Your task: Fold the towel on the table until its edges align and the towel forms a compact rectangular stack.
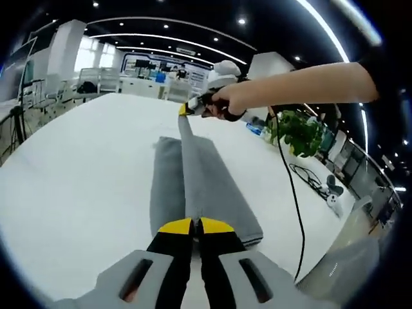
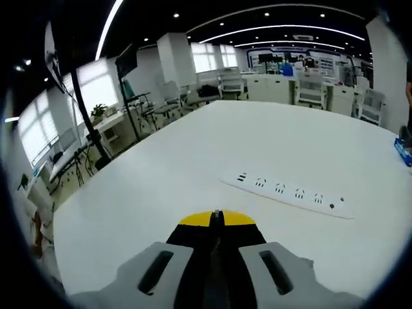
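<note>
An open-plan office or lab hall.

Rows of desks (image 2: 283, 87) and office chairs (image 2: 232, 82) stand beyond the big white worktop (image 2: 193, 167), under a dark ceiling with strip lights (image 2: 283, 29); a power strip (image 2: 290, 193) lies there, and a potted plant (image 1: 297, 132) stands nearby.

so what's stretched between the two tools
In the left gripper view, a raised grey towel edge runs taut from the left tool to the right tool.
</note>
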Tool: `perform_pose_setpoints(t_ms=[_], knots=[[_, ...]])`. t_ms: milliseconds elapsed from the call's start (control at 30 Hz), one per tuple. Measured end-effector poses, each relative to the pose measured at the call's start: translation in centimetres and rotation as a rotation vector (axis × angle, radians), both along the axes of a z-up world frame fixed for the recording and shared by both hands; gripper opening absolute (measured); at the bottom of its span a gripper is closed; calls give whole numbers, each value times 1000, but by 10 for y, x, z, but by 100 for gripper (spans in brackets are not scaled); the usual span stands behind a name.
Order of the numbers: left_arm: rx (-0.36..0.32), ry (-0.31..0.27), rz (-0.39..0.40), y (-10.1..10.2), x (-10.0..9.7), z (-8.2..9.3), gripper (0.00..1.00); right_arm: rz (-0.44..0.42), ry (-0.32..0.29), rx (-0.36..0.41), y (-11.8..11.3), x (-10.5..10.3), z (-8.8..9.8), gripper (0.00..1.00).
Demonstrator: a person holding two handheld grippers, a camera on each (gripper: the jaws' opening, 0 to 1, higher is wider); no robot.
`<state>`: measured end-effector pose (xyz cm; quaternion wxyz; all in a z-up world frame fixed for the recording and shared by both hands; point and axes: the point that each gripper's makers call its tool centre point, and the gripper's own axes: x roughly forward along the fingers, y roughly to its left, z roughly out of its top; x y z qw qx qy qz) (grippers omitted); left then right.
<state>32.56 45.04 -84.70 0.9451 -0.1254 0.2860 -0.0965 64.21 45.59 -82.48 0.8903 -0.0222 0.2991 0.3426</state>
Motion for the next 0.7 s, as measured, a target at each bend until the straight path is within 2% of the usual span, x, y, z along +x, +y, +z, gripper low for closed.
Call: perform_pose_setpoints(t_ms=[100, 233, 533, 700], knots=[[-13, 39, 15, 6, -2, -16, 3, 7, 15, -17, 4, 0, -15, 1], [-31, 63, 32, 9, -4, -25, 3, 15, 29, -32, 9, -1, -30, 1], [-71, 134, 58, 19, -5, -48, 4, 33, 25, -42, 22, 2, -46, 2], [-64, 154, 54, 20, -6, -57, 4, 48, 25, -50, 28, 3, -56, 2]])
